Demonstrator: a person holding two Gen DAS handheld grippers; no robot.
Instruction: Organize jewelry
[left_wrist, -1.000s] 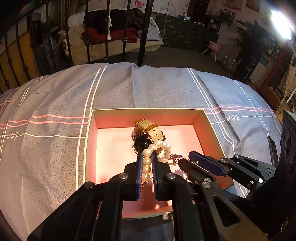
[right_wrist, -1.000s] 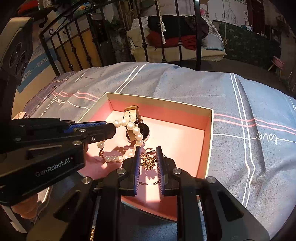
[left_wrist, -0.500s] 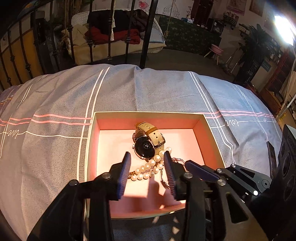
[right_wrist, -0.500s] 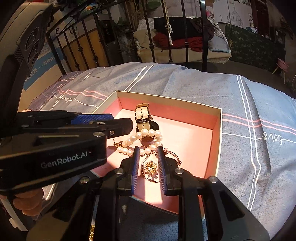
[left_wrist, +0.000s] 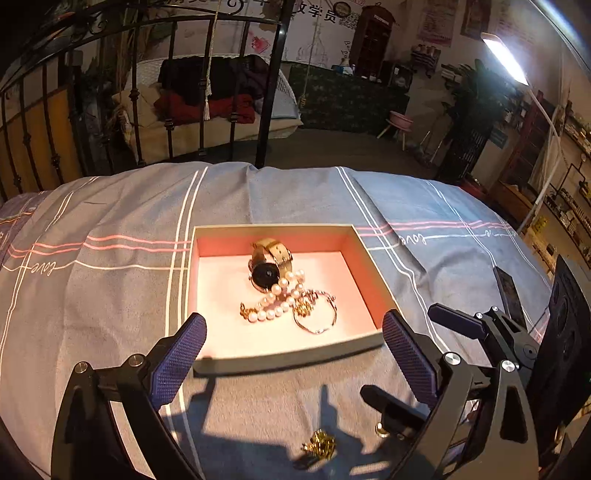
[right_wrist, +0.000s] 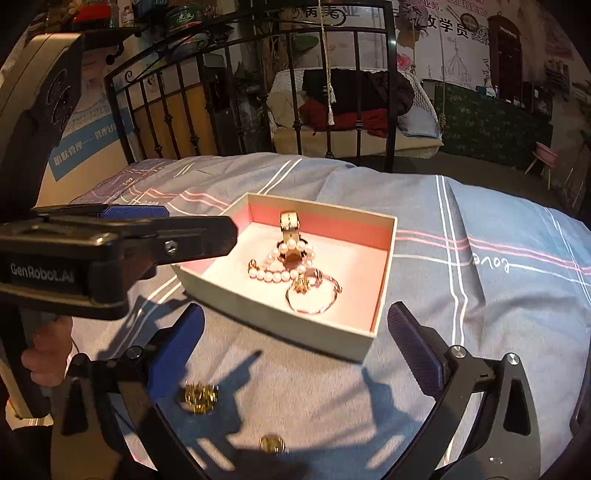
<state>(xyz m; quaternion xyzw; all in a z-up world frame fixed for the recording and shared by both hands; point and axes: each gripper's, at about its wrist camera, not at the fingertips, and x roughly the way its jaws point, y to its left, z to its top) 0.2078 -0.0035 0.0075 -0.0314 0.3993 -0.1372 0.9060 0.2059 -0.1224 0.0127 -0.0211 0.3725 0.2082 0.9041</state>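
Note:
A pink-lined box (left_wrist: 284, 354) (right_wrist: 280, 306) sits on the bed. In it lie a watch (left_wrist: 271, 258) (right_wrist: 290, 225), a pearl bracelet (left_wrist: 275, 302) (right_wrist: 280, 273) and a thin bangle with a gold charm (left_wrist: 316, 314) (right_wrist: 314, 295). On the sheet in front of the box lie a gold brooch (left_wrist: 319, 445) (right_wrist: 199, 397) and a small gold ring (left_wrist: 380, 430) (right_wrist: 271, 443). My left gripper (left_wrist: 291, 354) is open and empty, just short of the box. My right gripper (right_wrist: 295, 350) is open and empty, also short of the box.
The grey-blue striped bedsheet (left_wrist: 110, 295) covers the bed. A black iron bed frame (left_wrist: 266, 92) stands at the far edge. The left gripper's body (right_wrist: 110, 243) crosses the left of the right wrist view.
Both grippers let go of their jewelry in the box, opened wide and drew back toward me; the pearls and the bangle now lie in the box.

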